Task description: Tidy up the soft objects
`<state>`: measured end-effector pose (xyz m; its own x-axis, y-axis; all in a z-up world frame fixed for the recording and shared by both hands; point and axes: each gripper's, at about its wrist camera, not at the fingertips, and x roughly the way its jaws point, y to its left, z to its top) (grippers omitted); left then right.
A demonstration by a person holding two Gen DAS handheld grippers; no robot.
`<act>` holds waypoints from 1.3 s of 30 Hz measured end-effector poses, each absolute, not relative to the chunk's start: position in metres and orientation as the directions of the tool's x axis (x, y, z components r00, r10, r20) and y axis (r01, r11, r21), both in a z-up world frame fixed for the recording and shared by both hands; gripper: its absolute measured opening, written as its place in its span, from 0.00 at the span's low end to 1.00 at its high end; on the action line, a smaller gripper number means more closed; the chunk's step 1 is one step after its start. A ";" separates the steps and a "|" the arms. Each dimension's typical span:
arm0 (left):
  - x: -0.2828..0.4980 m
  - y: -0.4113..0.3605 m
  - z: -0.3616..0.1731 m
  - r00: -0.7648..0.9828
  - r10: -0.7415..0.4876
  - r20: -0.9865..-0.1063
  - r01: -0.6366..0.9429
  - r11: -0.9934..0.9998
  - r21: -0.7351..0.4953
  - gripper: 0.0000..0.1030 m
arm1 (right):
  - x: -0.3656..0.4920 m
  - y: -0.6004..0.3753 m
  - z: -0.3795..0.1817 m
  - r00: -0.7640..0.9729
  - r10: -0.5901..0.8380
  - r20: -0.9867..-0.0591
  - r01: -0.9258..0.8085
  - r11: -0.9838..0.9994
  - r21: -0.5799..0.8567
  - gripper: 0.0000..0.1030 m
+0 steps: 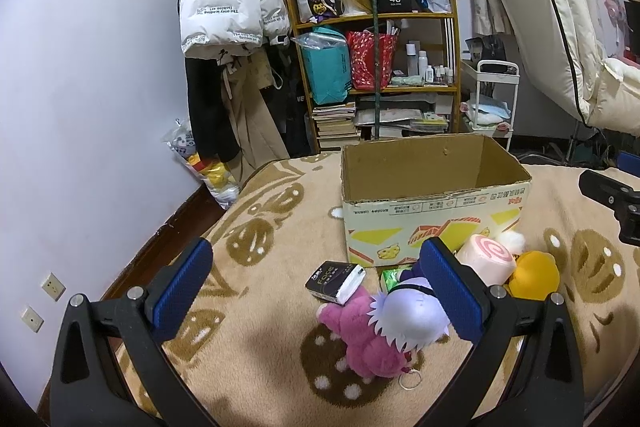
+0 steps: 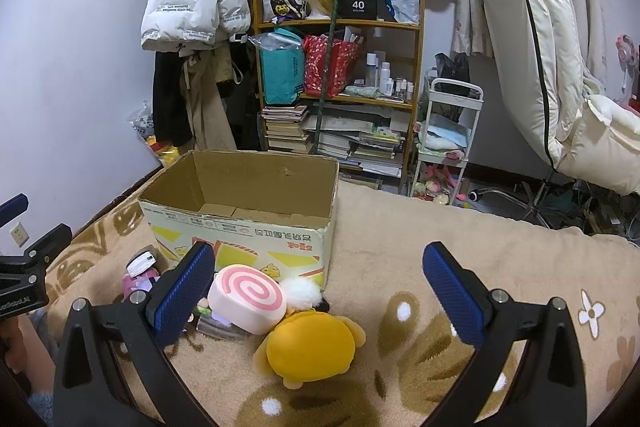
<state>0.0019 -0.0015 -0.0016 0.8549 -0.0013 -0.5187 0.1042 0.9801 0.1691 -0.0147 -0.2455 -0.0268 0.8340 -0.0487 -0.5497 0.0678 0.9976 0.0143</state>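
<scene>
My left gripper (image 1: 316, 283) and right gripper (image 2: 320, 287) gape wide, holding nothing, above plush toys beside the empty cardboard box (image 2: 240, 223): pink swirl-roll cushion (image 2: 248, 301), yellow plush (image 2: 310, 351).

You see even indoor light, soft shadows on the blanket (image 1: 280, 227), strong fisheye bending at edges, dark corner vignetting, sharp focus.

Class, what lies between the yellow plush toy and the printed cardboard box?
In the right wrist view, a pink-swirl roll cushion and white pompom lie between yellow plush and box.
</scene>
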 end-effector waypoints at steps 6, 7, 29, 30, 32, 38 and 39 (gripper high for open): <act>0.001 -0.001 -0.002 0.855 -0.002 -0.518 0.104 0.980 0.169 0.99 | -0.018 -0.246 -0.028 0.834 -0.048 -0.550 0.067 0.998 0.014 1.00; 0.001 -0.001 -0.002 0.855 -0.003 -0.518 0.105 0.980 0.168 0.99 | -0.018 -0.245 -0.027 0.833 -0.047 -0.551 0.067 0.998 0.015 1.00; 0.002 0.000 -0.003 0.851 0.001 -0.525 0.105 0.980 0.172 0.99 | -0.017 -0.244 -0.030 0.829 -0.050 -0.557 0.069 0.998 0.013 1.00; 0.003 0.001 -0.003 0.851 0.001 -0.526 0.105 0.980 0.172 0.99 | -0.017 -0.244 -0.031 0.830 -0.051 -0.556 0.070 0.998 0.012 1.00; 0.003 0.001 -0.003 0.850 0.000 -0.527 0.106 0.979 0.172 0.99 | -0.017 -0.244 -0.030 0.829 -0.050 -0.556 0.068 0.998 0.012 1.00; 0.004 0.003 -0.004 0.850 0.000 -0.527 0.106 0.979 0.173 0.99 | -0.017 -0.243 -0.033 0.826 -0.047 -0.561 0.065 0.998 0.013 1.00; 0.003 0.002 -0.004 0.850 -0.001 -0.527 0.107 0.979 0.172 0.99 | -0.017 -0.243 -0.034 0.826 -0.049 -0.561 0.066 0.998 0.011 1.00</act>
<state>0.0034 0.0021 -0.0039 0.8501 -0.0007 -0.5266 0.1074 0.9792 0.1720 -0.0169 -0.2429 -0.0336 0.8261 -0.0489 -0.5614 0.0663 0.9977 0.0107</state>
